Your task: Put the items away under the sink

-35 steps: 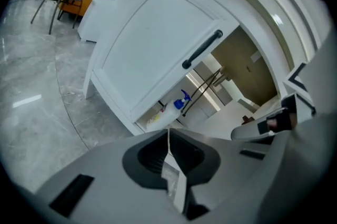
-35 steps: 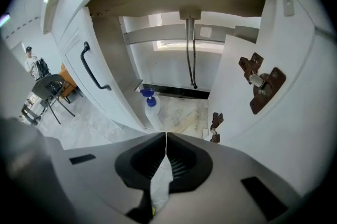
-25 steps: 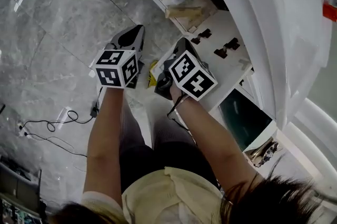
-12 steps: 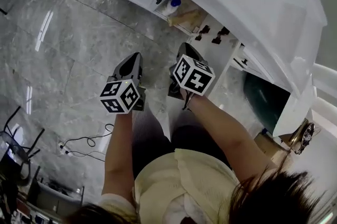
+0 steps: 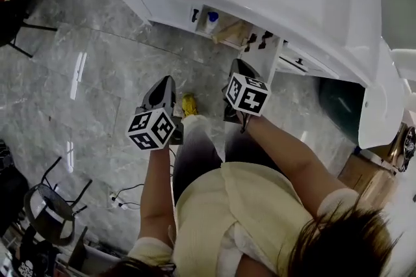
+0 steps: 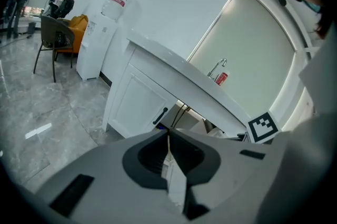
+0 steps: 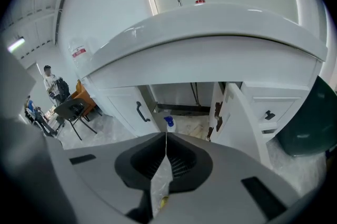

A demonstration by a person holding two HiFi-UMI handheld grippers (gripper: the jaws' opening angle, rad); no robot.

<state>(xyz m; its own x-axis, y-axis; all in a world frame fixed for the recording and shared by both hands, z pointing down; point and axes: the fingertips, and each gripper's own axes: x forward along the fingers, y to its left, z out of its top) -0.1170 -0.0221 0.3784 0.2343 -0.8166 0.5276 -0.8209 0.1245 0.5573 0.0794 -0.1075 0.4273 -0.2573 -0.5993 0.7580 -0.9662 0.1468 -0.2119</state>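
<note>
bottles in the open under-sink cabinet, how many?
1: a blue-capped bottle at the left front of the open cabinet. More could be hidden deeper inside or behind the open door.

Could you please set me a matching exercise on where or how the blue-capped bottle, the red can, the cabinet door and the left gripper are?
1 blue-capped bottle
2 red can
3 cabinet door
4 left gripper

A swung open
B on the counter by the tap
C jaws shut
D inside the open cabinet

Pairs: 1-D, 2-B, 3-A, 4-C.
</note>
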